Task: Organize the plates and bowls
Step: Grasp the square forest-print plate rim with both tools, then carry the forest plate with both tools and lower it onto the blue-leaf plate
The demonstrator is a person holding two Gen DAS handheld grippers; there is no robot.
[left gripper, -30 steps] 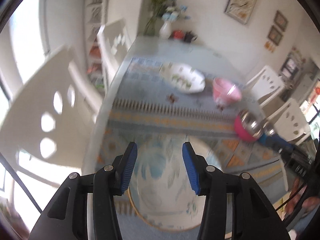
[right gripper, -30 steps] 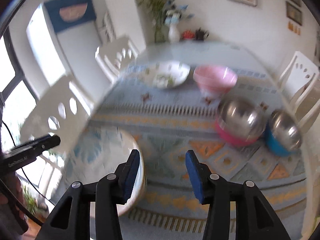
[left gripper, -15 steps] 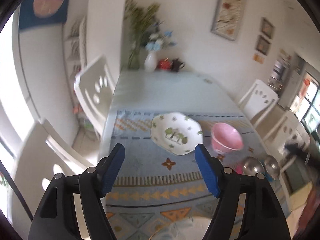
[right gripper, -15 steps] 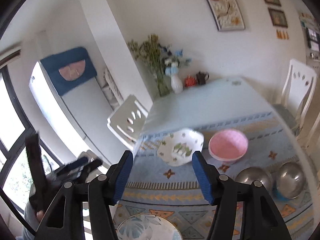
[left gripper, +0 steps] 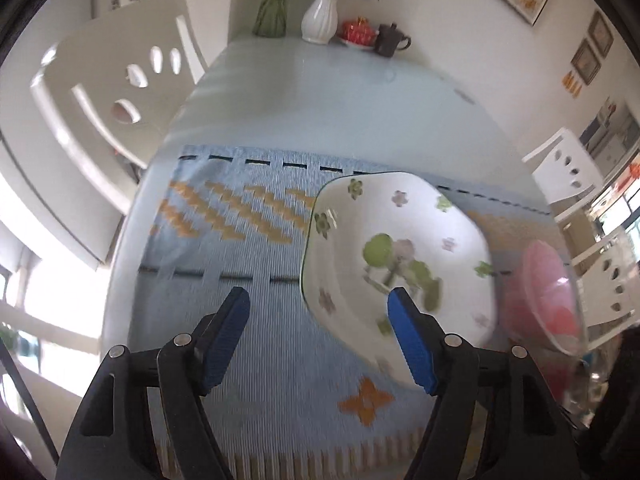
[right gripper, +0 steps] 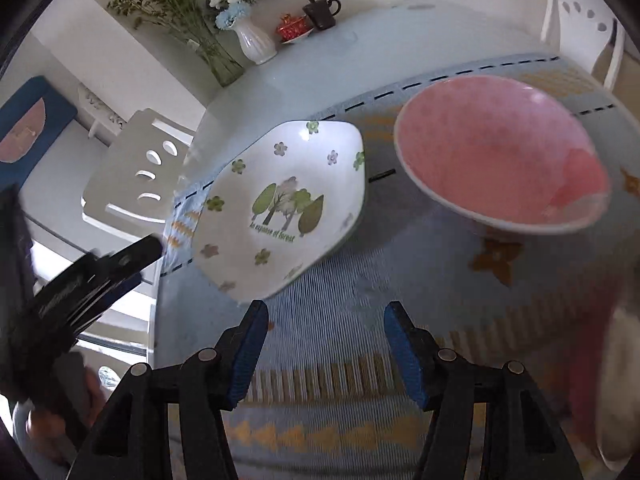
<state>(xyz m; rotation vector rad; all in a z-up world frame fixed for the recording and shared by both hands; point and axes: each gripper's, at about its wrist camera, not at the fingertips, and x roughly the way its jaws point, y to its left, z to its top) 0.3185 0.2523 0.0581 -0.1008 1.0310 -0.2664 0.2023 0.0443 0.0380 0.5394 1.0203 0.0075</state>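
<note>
- Left claw spread, empty, over the woven blue mat.
- Right claw spread, empty.
- Glossy squarish floral plate lies on the mat beside the round pink bowl, on the counter.

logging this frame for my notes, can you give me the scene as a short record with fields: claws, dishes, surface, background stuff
left claw: open, empty, above the mat beside the white dish
right claw: open, empty, near edge of the white dish just ahead
white dish: white squarish ceramic dish with tree and flower print, on the mat
pink bowl: round pink bowl, right of the white dish, apart from it
surface: blue woven mat with orange pattern on a pale table
background: white ribbed vase with flowers, dark teapot
</note>
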